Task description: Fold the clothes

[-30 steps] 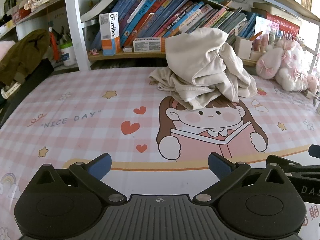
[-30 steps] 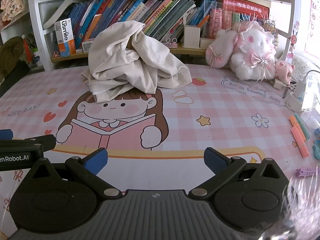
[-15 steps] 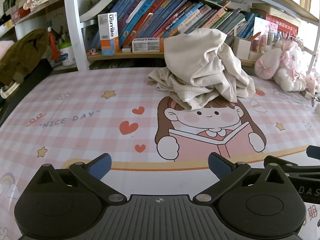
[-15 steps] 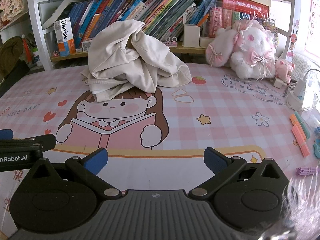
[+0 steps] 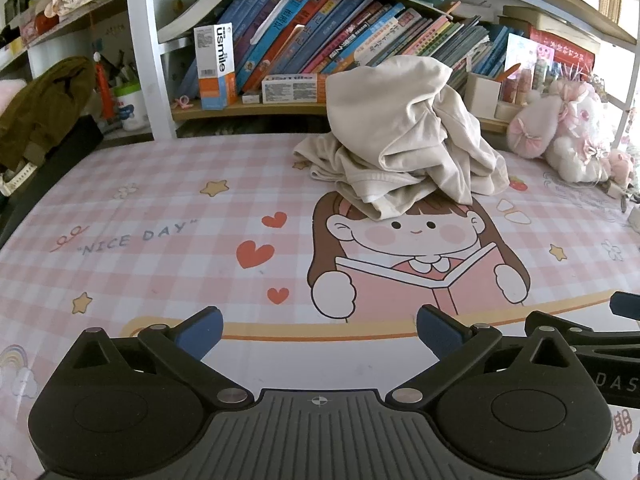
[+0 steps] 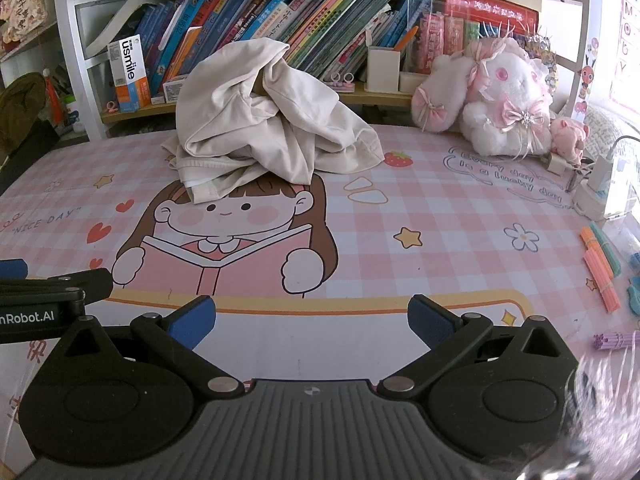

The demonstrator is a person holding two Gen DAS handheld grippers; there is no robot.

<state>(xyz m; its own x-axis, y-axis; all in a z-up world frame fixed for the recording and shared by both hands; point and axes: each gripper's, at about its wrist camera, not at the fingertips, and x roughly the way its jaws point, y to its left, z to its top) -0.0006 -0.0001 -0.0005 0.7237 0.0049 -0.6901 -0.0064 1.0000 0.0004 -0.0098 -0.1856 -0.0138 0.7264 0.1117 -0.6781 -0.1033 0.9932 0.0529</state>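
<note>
A crumpled beige garment [image 5: 404,140] [image 6: 264,120] is heaped at the back of the pink checked desk mat [image 5: 160,208] [image 6: 440,208], against the bookshelf. My left gripper [image 5: 318,326] hovers open over the mat's near edge, well short of the heap, with nothing between its blue-tipped fingers. My right gripper [image 6: 310,316] is open too, equally far from the garment and empty. Each gripper's side shows at the edge of the other's view.
A bookshelf [image 5: 320,40] full of books runs along the back. White and pink plush toys [image 6: 492,100] sit at the back right. Coloured stick bundles [image 6: 600,268] and a charger [image 6: 604,188] lie at the right edge. A brown garment [image 5: 44,108] hangs at the left.
Both views have shifted very slightly; the garment heap sits a touch more to the left in each. Both grippers stay open and empty.
</note>
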